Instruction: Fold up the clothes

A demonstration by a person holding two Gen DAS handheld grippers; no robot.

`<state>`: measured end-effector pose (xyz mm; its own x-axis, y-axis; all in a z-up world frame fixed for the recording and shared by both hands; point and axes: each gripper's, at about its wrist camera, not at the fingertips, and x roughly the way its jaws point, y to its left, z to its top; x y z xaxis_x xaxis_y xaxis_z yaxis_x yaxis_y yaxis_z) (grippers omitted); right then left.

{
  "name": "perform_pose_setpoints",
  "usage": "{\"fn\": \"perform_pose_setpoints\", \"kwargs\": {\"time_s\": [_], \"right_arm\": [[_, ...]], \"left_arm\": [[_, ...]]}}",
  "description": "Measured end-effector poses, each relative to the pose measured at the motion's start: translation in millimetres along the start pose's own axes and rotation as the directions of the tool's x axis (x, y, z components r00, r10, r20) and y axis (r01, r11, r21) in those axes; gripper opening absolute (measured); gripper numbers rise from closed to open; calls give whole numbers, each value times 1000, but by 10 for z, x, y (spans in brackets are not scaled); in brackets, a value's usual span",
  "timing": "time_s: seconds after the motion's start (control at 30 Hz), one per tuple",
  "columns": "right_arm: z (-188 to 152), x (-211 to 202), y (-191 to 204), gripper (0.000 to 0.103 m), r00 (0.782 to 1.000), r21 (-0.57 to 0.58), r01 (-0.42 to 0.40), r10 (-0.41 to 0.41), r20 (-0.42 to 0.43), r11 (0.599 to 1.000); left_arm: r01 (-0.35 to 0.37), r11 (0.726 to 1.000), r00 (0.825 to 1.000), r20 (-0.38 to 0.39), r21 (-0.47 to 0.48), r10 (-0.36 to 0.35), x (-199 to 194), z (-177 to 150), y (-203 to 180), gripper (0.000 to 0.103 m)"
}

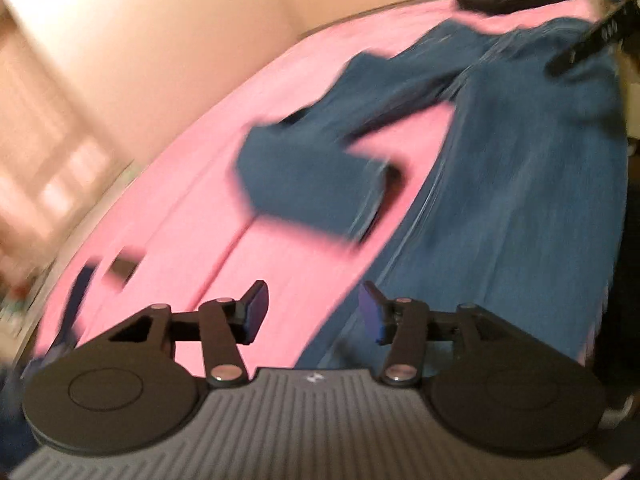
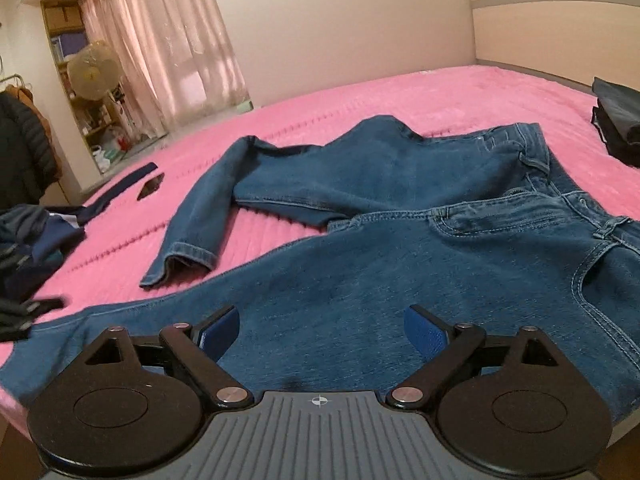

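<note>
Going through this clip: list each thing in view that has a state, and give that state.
jeans: spread on bed, unfolded, far leg bent at the knee.
left gripper: open, nothing between the pads.
right gripper: open wide above the jeans, holding nothing.
curtains: drawn shut.
dark clothes: heaped, unfolded.

A pink bedspread (image 2: 400, 92) covers the bed, with a dark phone (image 2: 151, 186) lying near its far edge, pale pink curtains (image 2: 168, 52) and a round fan (image 2: 93, 70) beyond, and a dark jacket (image 2: 20, 148) hanging at left.
</note>
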<state>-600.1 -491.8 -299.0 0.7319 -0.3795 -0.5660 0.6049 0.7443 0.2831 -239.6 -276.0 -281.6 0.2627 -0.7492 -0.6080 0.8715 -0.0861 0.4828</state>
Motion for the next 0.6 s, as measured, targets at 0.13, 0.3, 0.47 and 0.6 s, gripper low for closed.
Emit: {"fn": "perform_pose_setpoints", "kwargs": {"time_s": [0.13,0.3,0.47,0.6], "right_arm": [[25,23,-102,92,999,-9,39,-39,0,999],[63,72,-212,92,998,-17,70,-70,1,997],[137,116,-198,92,998,-24,54,-54,22,998],[209,127,-54,92,999,-53,12,-9,44,999]], "left_arm": [[82,985,996,-36,150,-78,773,387,-224,46],[82,979,995,-78,188,-68,1232,420,-180,12],[-31,1000,998,50,-3,32,755,458,531,5],[-173,962,977,88,-211,195,265,433,1356,4]]}}
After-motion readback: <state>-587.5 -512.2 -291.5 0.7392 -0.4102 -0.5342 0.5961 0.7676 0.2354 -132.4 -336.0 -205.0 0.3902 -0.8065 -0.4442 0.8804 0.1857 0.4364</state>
